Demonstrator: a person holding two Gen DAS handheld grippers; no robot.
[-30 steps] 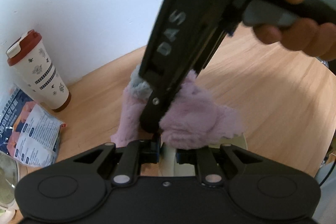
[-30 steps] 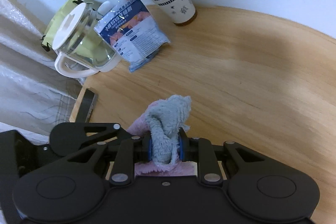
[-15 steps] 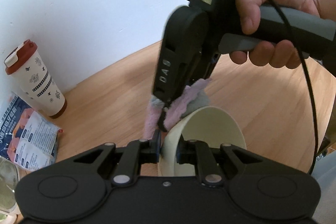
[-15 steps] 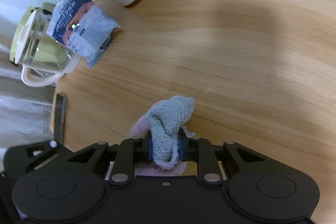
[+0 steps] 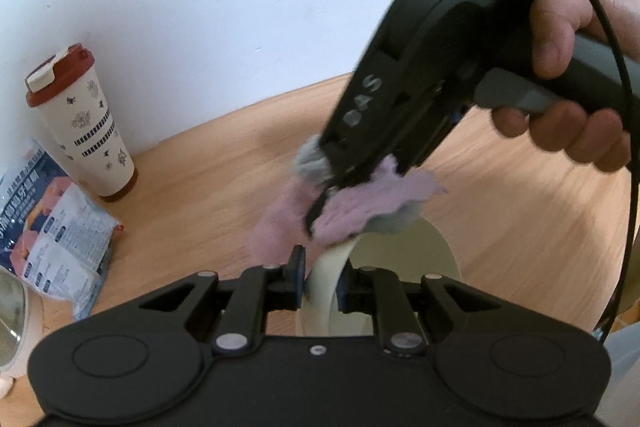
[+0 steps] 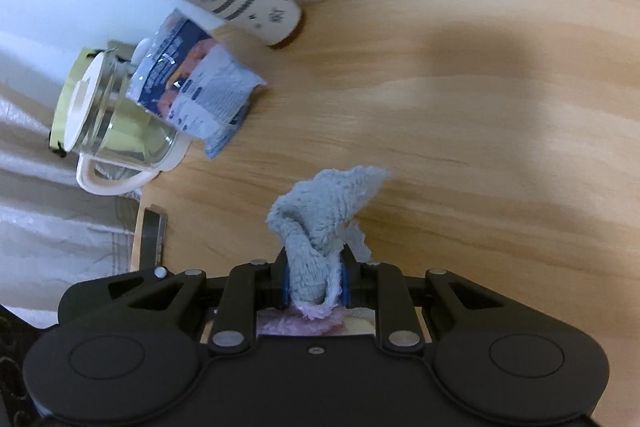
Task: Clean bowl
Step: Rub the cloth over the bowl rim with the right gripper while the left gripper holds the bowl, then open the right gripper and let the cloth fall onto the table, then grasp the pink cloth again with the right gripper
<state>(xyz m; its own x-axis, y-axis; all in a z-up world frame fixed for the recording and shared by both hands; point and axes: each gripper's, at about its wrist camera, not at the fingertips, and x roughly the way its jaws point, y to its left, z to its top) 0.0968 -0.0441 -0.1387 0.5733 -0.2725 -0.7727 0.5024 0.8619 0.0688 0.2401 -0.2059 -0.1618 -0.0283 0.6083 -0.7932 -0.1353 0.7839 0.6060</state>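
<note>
On the table (image 5: 520, 227), we counted one bowl, one cloth, one cup, one jug, one packet and two grippers.

The bowl (image 5: 404, 247) had stayed tipped on edge near the table's front edge, its rim clamped between the fingers of the left gripper (image 5: 320, 283). Over the last second, the right gripper (image 5: 320, 223) had lowered and rolled, dragging the cloth (image 5: 360, 203), pinched tight between its fingers, back onto the bowl's upper rim. We judged wiping to be under way, not finished.

The cup (image 5: 86, 123), jug (image 6: 112, 115) and packet (image 5: 60, 239) had remained at the table's far left corner.
</note>
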